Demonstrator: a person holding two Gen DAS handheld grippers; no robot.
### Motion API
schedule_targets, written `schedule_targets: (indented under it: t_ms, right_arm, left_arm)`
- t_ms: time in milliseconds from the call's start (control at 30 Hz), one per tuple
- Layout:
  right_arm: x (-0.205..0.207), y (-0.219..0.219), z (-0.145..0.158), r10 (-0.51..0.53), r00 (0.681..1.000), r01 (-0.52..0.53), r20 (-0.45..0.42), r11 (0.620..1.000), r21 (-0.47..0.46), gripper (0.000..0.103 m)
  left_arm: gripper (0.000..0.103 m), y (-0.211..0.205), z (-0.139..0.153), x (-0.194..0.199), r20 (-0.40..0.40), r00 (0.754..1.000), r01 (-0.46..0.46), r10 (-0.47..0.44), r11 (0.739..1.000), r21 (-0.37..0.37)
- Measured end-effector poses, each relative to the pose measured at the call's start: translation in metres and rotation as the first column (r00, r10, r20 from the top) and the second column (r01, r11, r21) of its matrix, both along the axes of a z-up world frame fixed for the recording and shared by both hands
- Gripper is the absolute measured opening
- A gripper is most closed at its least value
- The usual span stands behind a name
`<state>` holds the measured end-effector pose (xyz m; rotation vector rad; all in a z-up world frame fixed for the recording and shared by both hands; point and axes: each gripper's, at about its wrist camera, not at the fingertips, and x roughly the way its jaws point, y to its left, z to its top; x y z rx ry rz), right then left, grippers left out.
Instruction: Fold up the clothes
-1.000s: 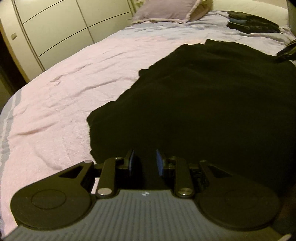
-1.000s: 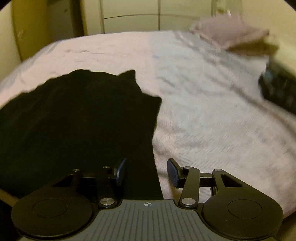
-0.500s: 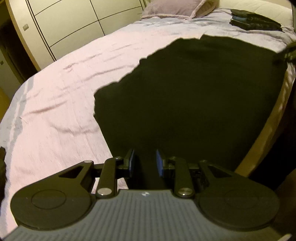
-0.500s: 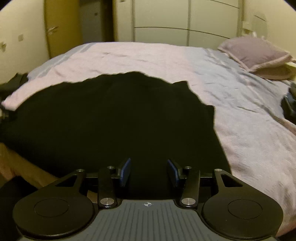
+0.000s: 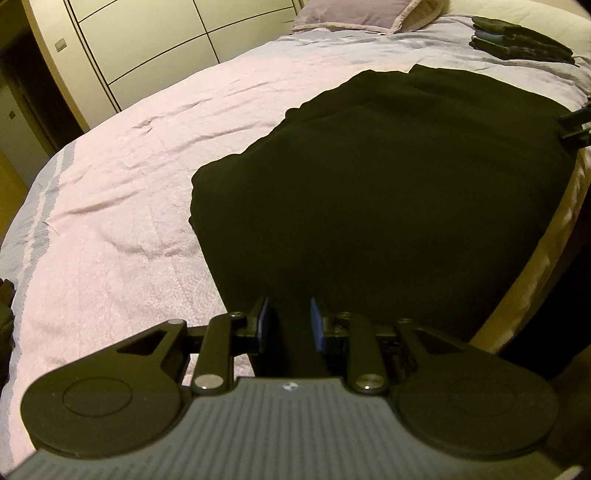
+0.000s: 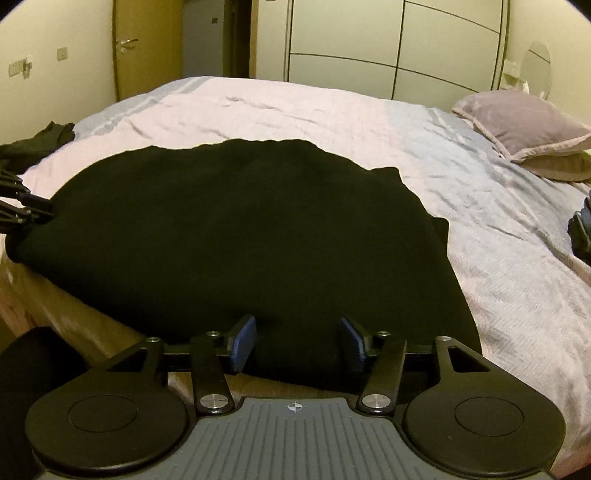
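Black garment spread flat on the bed, its near hem lying along and slightly over the bed's front edge, just ahead of both tools. Your left gripper has its fingers drawn narrow with dark cloth between them at the hem's left end, apparently pinching it; your right gripper has its fingers set wide, straddling the hem at the right end, and no pinch can be confirmed there. Judge the cloth soft, limp and light, prone to sag and bunch, so grip a hem edge or corner, never the middle. Its long axis appears to run across your front, gripper to gripper; darkness hides collar and sleeves, so its heading cannot be told. Folded dark clothes sit near the pillow.
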<state>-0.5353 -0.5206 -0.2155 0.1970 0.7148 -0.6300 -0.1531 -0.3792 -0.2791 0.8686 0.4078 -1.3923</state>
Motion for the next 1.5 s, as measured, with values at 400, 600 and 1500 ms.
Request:
schedule_targets:
  t_ms: [400,600,1500]
  right_arm:
    - [0.006,0.003,0.006,-0.011,1.000,0.010,-0.028,1.000,-0.019,0.060]
    - [0.026,0.032,0.027,0.080,0.996,-0.083,-0.032,0.992,-0.096,0.060]
    - [0.245,0.186,-0.015,0.656,0.601,-0.768,-0.457,0.632,-0.101,0.072]
  left_arm:
    - [0.021,0.002,-0.002,0.000,0.009,1.000,0.008,-0.008,1.000,-0.012]
    - [0.032,0.014,0.009,0.006,0.015,0.999,0.052,-0.051,0.997,-0.063]
    - [0.062,0.043,0.001,0.066,0.302,0.672,0.630,-0.677,0.736,0.247]
